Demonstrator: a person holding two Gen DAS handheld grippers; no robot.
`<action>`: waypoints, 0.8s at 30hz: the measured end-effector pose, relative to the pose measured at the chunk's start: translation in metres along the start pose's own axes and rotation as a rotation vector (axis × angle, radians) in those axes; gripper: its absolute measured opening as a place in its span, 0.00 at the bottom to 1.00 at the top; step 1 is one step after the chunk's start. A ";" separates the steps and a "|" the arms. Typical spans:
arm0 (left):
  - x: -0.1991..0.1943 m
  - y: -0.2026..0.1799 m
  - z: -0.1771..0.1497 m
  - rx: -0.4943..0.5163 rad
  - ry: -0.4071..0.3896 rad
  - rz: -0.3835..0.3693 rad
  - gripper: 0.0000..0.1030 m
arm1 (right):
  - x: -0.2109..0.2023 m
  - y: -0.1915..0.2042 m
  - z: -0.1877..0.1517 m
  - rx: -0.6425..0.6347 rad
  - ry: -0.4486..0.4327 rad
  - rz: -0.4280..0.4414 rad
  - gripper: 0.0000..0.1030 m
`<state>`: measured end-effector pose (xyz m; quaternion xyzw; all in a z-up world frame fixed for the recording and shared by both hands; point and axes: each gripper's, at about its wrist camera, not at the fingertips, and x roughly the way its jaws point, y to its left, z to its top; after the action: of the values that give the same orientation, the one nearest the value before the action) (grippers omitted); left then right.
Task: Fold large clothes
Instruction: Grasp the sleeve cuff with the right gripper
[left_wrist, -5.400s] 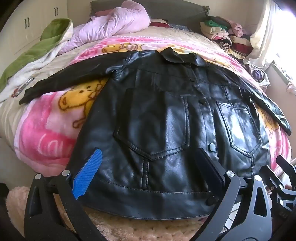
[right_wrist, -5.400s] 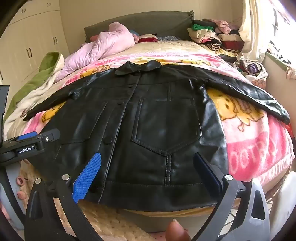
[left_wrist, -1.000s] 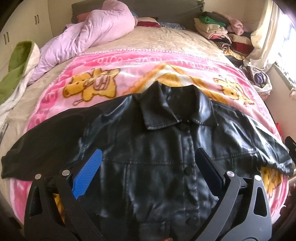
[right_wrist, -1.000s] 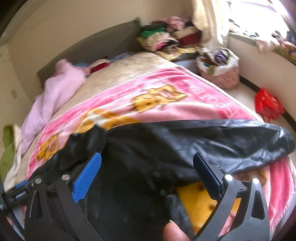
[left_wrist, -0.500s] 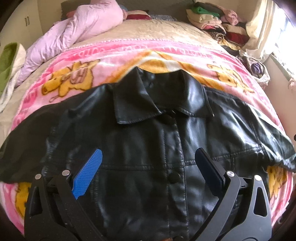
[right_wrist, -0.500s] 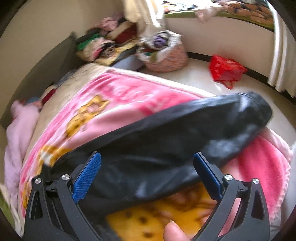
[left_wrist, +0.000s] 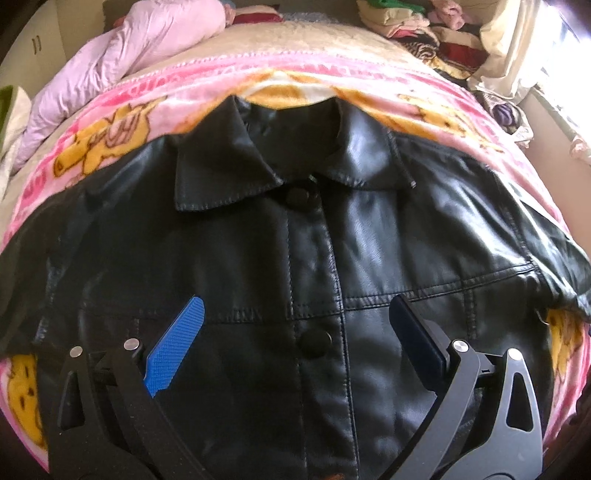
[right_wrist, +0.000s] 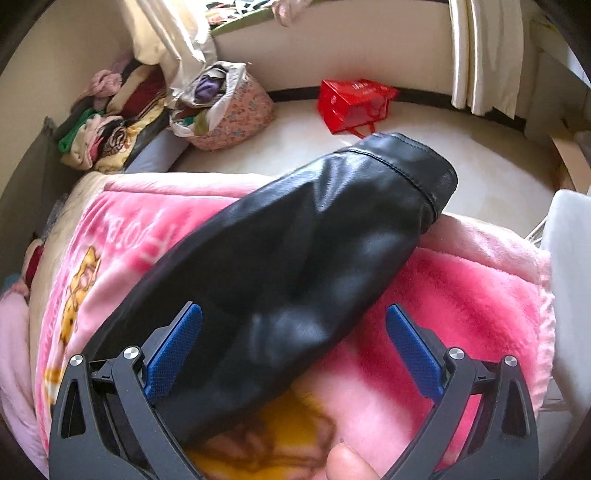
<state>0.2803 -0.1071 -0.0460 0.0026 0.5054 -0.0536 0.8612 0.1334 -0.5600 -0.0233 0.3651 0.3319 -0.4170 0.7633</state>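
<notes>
In my left view the black jacket (left_wrist: 314, 258) lies buttoned and flat on the pink blanket (left_wrist: 122, 122), its collar now nearer at 12 o'clock, my left tongs (left_wrist: 295, 332) spread and empty above the placket. My right tongs (right_wrist: 293, 339), also released, have swung out over the sleeve (right_wrist: 295, 251), whose cuff points to 1 o'clock, so I judge the sleeve fold comes first.

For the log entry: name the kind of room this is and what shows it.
Most likely a home bedroom. A black jacket lies spread on a bed covered by a pink cartoon blanket, a lilac quilt is bunched near the head, and folded clothes are stacked beside the bed.
</notes>
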 end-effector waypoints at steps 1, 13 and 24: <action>0.004 0.000 0.000 -0.009 0.009 0.000 0.91 | 0.003 -0.002 0.002 0.009 0.004 0.007 0.96; -0.020 0.006 0.008 -0.040 -0.016 -0.042 0.91 | 0.022 -0.043 0.037 0.251 0.002 0.218 0.27; -0.050 0.029 0.020 -0.081 -0.061 -0.065 0.91 | -0.083 0.042 0.044 -0.077 -0.201 0.504 0.11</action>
<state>0.2766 -0.0748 0.0057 -0.0502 0.4804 -0.0612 0.8735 0.1435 -0.5479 0.0782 0.3635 0.1687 -0.2349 0.8855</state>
